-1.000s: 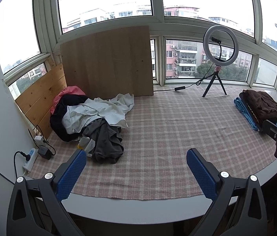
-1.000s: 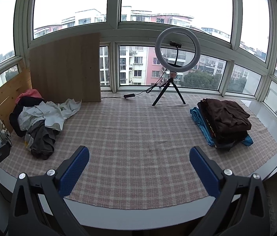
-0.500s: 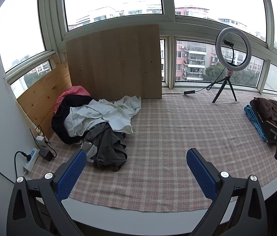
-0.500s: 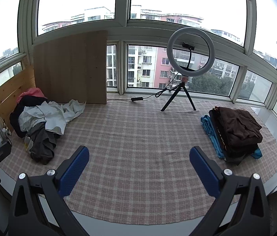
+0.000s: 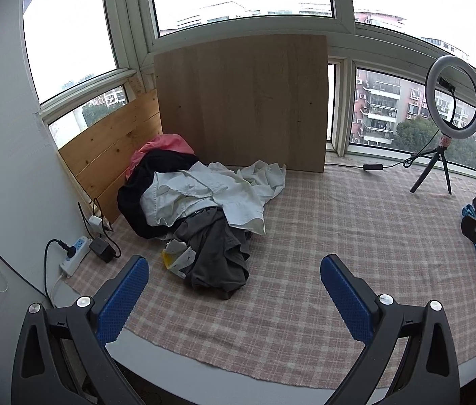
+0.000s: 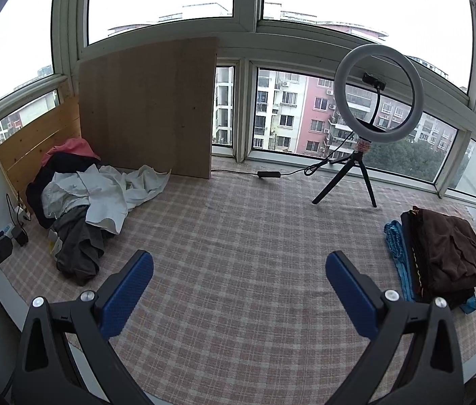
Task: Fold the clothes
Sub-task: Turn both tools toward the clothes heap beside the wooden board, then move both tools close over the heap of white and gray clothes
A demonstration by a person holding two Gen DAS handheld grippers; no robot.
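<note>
Across the lower half of both views, a pink-and-white checked cloth [image 5: 322, 236] [image 6: 244, 236] is covering the counter [image 5: 157, 354] under the bay windows. At the upper centre of the left wrist view, a large wooden board [image 5: 241, 101] [image 6: 146, 108] is leaning upright against the glass. Just below it, at centre left, a heap of unfolded clothes [image 5: 200, 212] [image 6: 82, 209] is lying on the cloth, with a pale shirt spreading over black, pink and grey garments. At the right edge of the right wrist view, a stack of folded clothes [image 6: 440, 253] is sitting well apart from the heap, brown on top and blue underneath. At upper right, a ring light [image 5: 453, 101] [image 6: 378, 98] is standing on its tripod. Along the bottom, the left gripper [image 5: 234, 290] and the right gripper [image 6: 239, 287] are hovering over the cloth, jaws spread wide and holding nothing. At lower left, a power strip [image 5: 76, 256] is lying beside the wall.
</note>
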